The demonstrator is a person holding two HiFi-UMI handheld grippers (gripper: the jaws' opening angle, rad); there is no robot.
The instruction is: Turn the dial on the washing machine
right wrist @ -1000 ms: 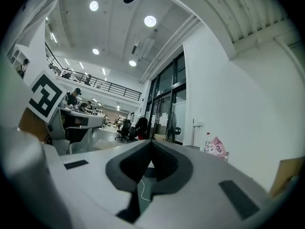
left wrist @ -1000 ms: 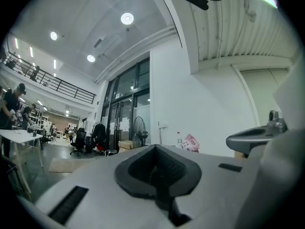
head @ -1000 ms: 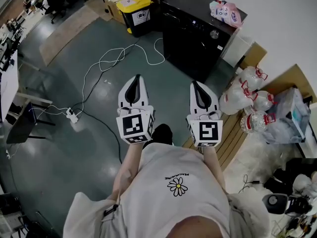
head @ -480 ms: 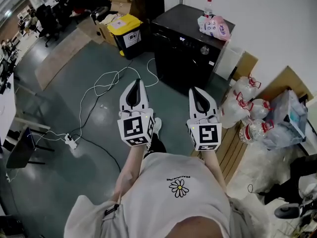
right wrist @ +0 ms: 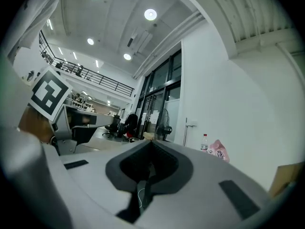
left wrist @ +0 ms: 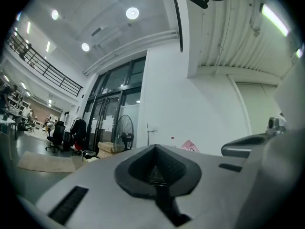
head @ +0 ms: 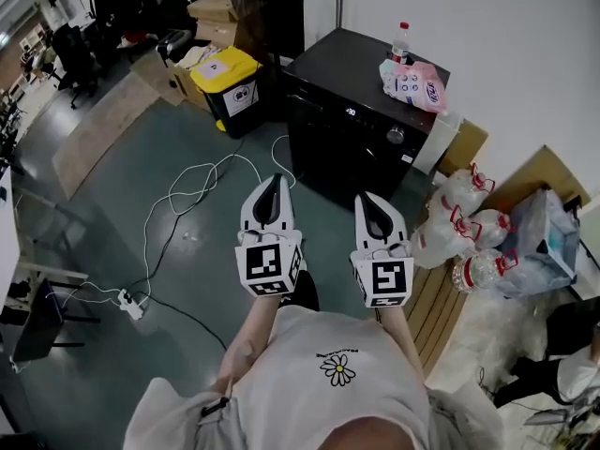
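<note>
Dial (head: pixel 397 136): small silver knob at the right end of the control strip on the washing machine (head: pixel 342 143); untouched, well ahead of both tools.
Setting: black machine stands on the floor against the white wall, front towards the person; a bottle (head: pixel 402 38) and a pink pack (head: pixel 413 84) sit on its top.
Left tool (head: pixel 273 180): jaws together, nothing between them; held out about level, aimed at the machine's left half.
Right tool (head: pixel 368 200): jaws together, empty; carried beside the other, more nearly in line with the dial, so likely the one meant for it.
Why held so: both out front, side by side. Reads as an approach, not a reach.
Stage: turn not begun; gap to the machine to be closed first.
Next need: jaws must part to straddle the knob before any turn.
Watch: cable (head: pixel 202 181) loops over the floor left of the path; water jugs (head: pixel 450 209) crowd the machine's right side.
</note>
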